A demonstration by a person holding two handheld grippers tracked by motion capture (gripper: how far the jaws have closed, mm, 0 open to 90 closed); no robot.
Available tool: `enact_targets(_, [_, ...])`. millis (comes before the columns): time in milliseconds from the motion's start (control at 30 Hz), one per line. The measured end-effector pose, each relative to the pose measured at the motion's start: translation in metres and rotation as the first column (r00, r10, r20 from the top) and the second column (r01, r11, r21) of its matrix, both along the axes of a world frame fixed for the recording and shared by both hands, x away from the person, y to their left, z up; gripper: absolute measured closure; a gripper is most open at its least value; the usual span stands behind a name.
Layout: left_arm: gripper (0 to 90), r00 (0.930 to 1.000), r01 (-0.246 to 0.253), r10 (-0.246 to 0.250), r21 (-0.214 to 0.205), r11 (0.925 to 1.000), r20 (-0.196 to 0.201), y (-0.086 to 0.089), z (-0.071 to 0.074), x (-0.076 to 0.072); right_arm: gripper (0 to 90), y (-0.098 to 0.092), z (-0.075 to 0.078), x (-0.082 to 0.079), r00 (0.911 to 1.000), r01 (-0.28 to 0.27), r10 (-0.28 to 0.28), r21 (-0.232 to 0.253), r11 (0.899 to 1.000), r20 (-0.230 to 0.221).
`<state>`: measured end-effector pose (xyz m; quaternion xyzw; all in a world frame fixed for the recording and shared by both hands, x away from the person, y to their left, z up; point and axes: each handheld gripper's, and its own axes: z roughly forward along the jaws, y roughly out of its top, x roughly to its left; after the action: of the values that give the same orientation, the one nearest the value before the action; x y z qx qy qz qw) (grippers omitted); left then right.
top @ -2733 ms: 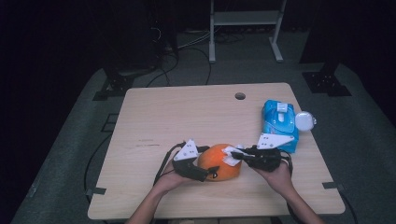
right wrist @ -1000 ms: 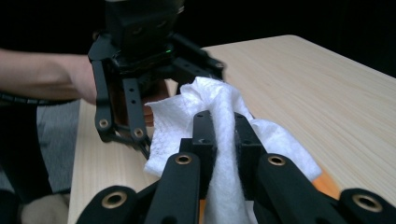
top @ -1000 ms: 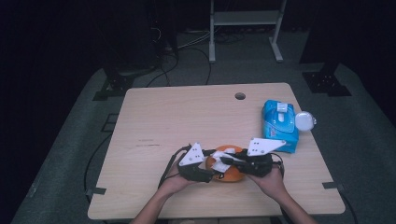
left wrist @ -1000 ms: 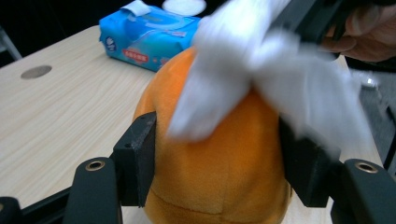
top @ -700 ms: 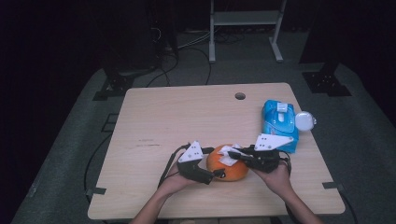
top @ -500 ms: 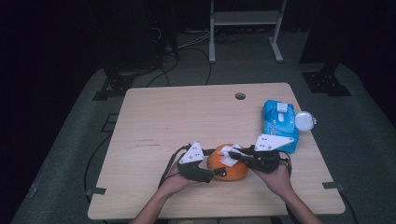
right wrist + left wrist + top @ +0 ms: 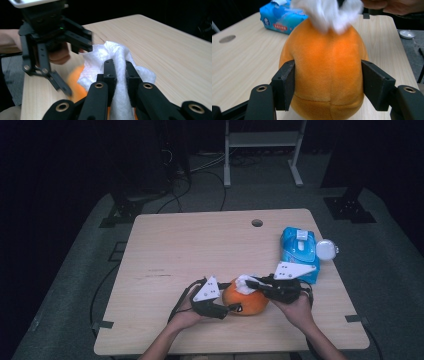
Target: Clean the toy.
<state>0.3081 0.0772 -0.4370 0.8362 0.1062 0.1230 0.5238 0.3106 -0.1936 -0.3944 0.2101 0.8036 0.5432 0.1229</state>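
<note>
The left gripper (image 7: 328, 85) squeezes the orange plush toy (image 7: 246, 301) near the table's (image 7: 190, 245) front edge. The right gripper (image 7: 120, 72) pinches a white wipe (image 7: 110, 57) on top. A blue wipes pack (image 7: 299, 251) sits nearby. The room is dark.

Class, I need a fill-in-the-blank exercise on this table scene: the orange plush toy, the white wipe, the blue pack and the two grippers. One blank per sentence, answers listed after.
1. The left gripper has one jaw on each side of the ____ plush toy.
2. The right gripper is shut on a white ____, pressed on top of the toy.
3. The pack near the table's right edge is ____ in colour.
4. The person's hands enter the high view from the ____.

Missing words: orange; wipe; blue; bottom
</note>
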Motion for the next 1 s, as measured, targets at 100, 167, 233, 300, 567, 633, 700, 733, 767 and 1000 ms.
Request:
enact_targets(100, [29.4, 0.9989, 0.005, -0.005, -0.012, 0.9999, -0.046, 0.006, -0.003, 0.004, 82.5, -0.014, -0.008, 0.005, 0.9986, 0.011, -0.01, 0.026, 1.0, -0.053])
enact_targets(167, [19.7, 0.9977, -0.002, 0.001, -0.023, 0.9997, -0.068, 0.005, -0.001, 0.005, 82.5, -0.012, -0.01, 0.004, 0.9985, 0.008, -0.006, 0.028, 1.0, -0.055])
enact_targets(233, [12.8, 0.9966, -0.01, 0.004, -0.069, 0.9976, -0.082, 0.003, 0.002, 0.005, 82.4, -0.006, -0.009, 0.001, 0.9986, -0.009, 0.01, 0.026, 1.0, -0.051])
enact_targets(300, [10.5, 0.9965, -0.004, -0.002, -0.076, 0.9971, -0.083, -0.002, 0.004, 0.003, 82.3, 0.006, -0.01, -0.003, 0.997, -0.058, 0.059, 0.03, 0.998, -0.051])
enact_targets(567, [27.6, 0.9958, -0.009, 0.008, -0.02, 0.9998, -0.091, 0.009, -0.001, 0.007, 82.2, 0.007, -0.01, -0.002, 0.998, -0.052, 0.052, 0.004, 0.999, -0.036])
enact_targets(633, [28.2, 0.9949, -0.01, 0.008, -0.019, 0.9998, -0.101, 0.014, -0.002, 0.008, 82.2, -0.002, -0.012, 0.0, 0.9984, -0.029, 0.03, 0.012, 0.999, -0.048])
enact_targets(700, [28.2, 0.9938, -0.011, 0.009, -0.023, 0.9997, -0.111, 0.016, -0.003, 0.008, 82.2, -0.014, -0.014, 0.001, 0.9982, -0.006, 0.007, 0.016, 1.0, -0.06])
enact_targets(733, [28.2, 0.9937, -0.012, 0.01, -0.022, 0.9997, -0.112, 0.017, -0.003, 0.009, 82.2, -0.017, -0.015, 0.002, 0.9977, 0.003, -0.001, 0.018, 1.0, -0.068])
enact_targets(767, [28.2, 0.9931, -0.016, 0.013, -0.024, 0.9996, -0.116, 0.018, -0.003, 0.009, 82.2, -0.021, -0.017, 0.002, 0.9971, 0.014, -0.013, 0.016, 1.0, -0.075])
enact_targets(1000, [27.5, 0.9953, -0.014, 0.012, -0.018, 0.9998, -0.096, 0.01, -0.002, 0.005, 82.2, -0.015, -0.016, 0.001, 0.9972, 0.002, 0.0, 0.03, 1.0, -0.075])
